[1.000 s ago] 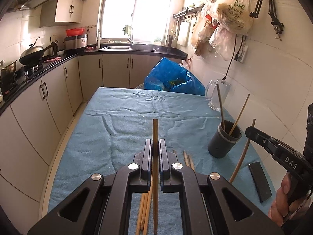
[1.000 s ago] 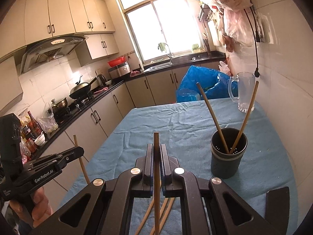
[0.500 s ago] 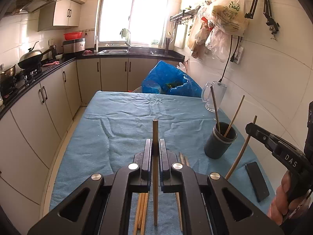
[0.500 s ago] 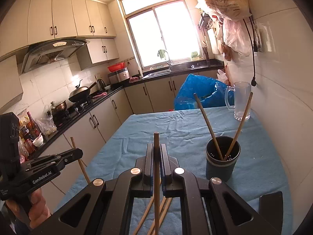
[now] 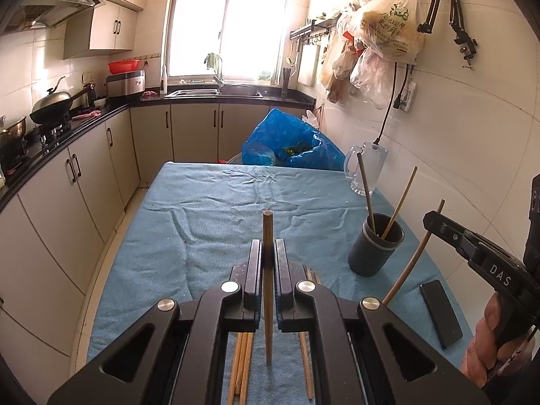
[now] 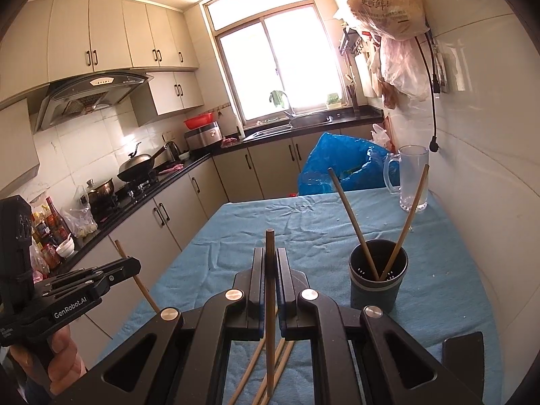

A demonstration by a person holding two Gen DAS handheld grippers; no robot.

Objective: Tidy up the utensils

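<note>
both tongs are closed on one chopstick each: the left gripper (image 5: 268, 256) pinches a chopstick (image 5: 268, 290) that stands upright through its jaws, and the right gripper (image 6: 269, 263) holds its own chopstick (image 6: 269, 303) the same way. the dark holder cup (image 6: 377, 283), with two sticks already leaning in it, sits on the blue cloth (image 6: 303, 222) ahead and to the right of both tongs. it looks nearer the right gripper, so that hand seems better placed to drop first. each held stick's long axis is already vertical, matching the cup's opening. loose chopsticks (image 5: 241, 364) lie on the cloth below the left tongs.
</note>
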